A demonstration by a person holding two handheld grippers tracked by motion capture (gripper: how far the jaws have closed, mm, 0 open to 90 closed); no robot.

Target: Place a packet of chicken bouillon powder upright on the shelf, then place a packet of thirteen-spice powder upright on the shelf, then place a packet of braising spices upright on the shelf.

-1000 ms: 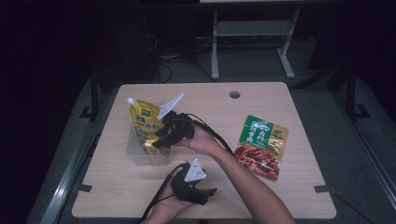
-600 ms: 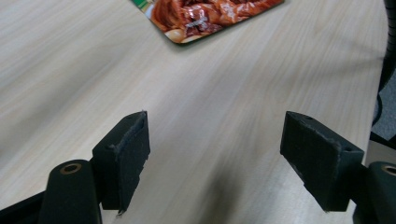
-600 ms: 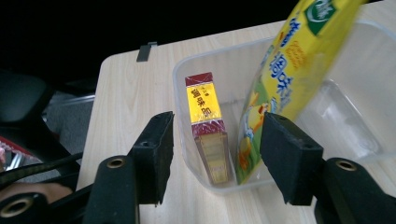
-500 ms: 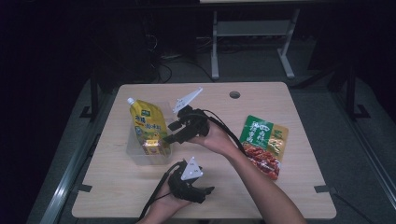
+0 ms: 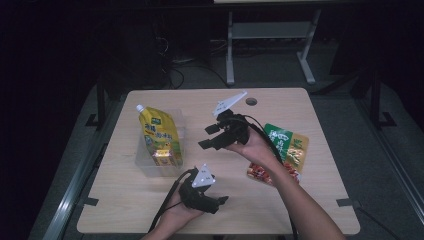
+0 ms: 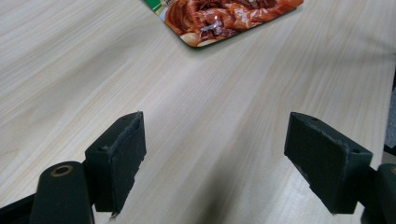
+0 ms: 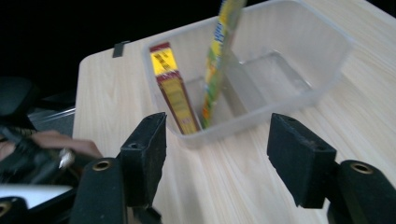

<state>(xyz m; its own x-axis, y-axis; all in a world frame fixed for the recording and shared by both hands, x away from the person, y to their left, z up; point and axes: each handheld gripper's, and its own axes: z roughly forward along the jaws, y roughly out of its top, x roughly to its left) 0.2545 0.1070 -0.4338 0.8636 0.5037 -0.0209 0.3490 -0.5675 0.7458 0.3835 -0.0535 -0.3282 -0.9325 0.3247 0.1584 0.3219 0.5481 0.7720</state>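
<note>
A yellow spouted pouch (image 5: pixel 159 136) stands upright in a clear plastic bin (image 5: pixel 142 167) on the left of the table. In the right gripper view the pouch (image 7: pixel 215 70) is edge-on, and a narrow yellow and dark red packet (image 7: pixel 173 93) stands beside it in the bin (image 7: pixel 303 88). My right gripper (image 5: pixel 208 137) hovers right of the bin, pointing at it. Its jaws have just been opening, with nothing between them (image 7: pixel 224 154). My left gripper (image 5: pixel 220 201) lies low near the front edge. Its jaws have also just been opening, over bare wood (image 6: pixel 219 163).
A green and red snack bag (image 5: pixel 286 146) lies flat on the right side of the table, under the right forearm, and its corner (image 6: pixel 224 18) lies ahead of the left jaws. A round hole (image 5: pixel 251 101) sits near the table's far edge.
The right gripper has drawn back to the right, away from the pouch and bin, and its jaws stand wider. The pouch stays standing in the bin. The left hand has hardly moved.
</note>
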